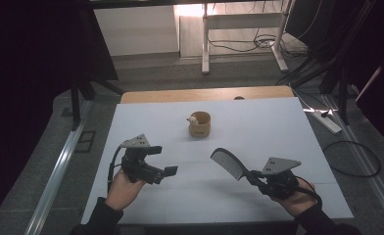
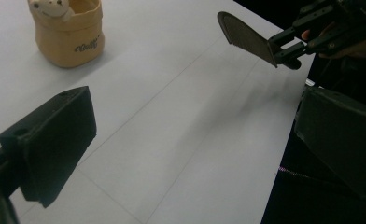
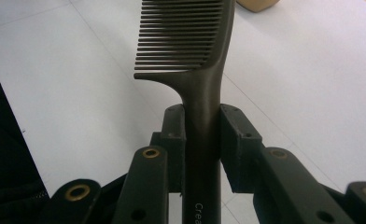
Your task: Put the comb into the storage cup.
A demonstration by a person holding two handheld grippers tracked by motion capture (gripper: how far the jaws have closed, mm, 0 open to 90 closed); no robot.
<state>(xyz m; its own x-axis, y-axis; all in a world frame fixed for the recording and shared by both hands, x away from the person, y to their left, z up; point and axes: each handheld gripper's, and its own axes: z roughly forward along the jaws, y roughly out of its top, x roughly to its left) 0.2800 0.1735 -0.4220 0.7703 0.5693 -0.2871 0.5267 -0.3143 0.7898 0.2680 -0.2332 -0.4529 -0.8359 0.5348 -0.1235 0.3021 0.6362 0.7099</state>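
Black comb [image 1: 228, 163] sits clamped by its handle in your right gripper [image 1: 256, 179], lifted above the table [image 1: 278, 127]; your left gripper [image 1: 165, 164] gapes wide and empty. Delivery into the tan cup [image 1: 200, 124] likely remains.

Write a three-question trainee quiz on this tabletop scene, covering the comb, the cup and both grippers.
1. True or false: the right gripper is shut on the handle of the comb.
2. Multiple choice: where does the tan cup stand? A) between the left gripper's jaws, B) on the white table beyond both grippers, C) on the floor.
3. Short answer: what does the left gripper hold?

Key
1. True: both pads press the dark handle, with the teeth raised off the table.
2. B: it stands upright, apart from both grippers.
3. Nothing: its jaws stand wide open over bare table.
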